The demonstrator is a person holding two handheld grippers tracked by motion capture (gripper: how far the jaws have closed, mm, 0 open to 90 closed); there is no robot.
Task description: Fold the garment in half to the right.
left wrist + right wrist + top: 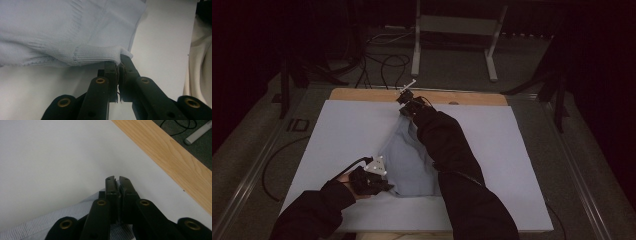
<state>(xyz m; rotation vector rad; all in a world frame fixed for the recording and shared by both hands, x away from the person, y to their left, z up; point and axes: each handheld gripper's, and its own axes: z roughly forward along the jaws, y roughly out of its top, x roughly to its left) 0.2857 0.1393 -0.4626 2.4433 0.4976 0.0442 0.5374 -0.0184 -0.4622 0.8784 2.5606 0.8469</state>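
The right forearm (447, 150) is covering much of the pale blue garment (404, 160) in the high view, so its right side is staying out of sight. Beside the left gripper (119, 65), the garment is running off the top and left edges of the left gripper view. Under the right gripper (117, 185), the pinched cloth is disappearing behind the black jaws, and how much sits between them is impossible to tell. Beyond that gripper, the room is lying too dark to make out.
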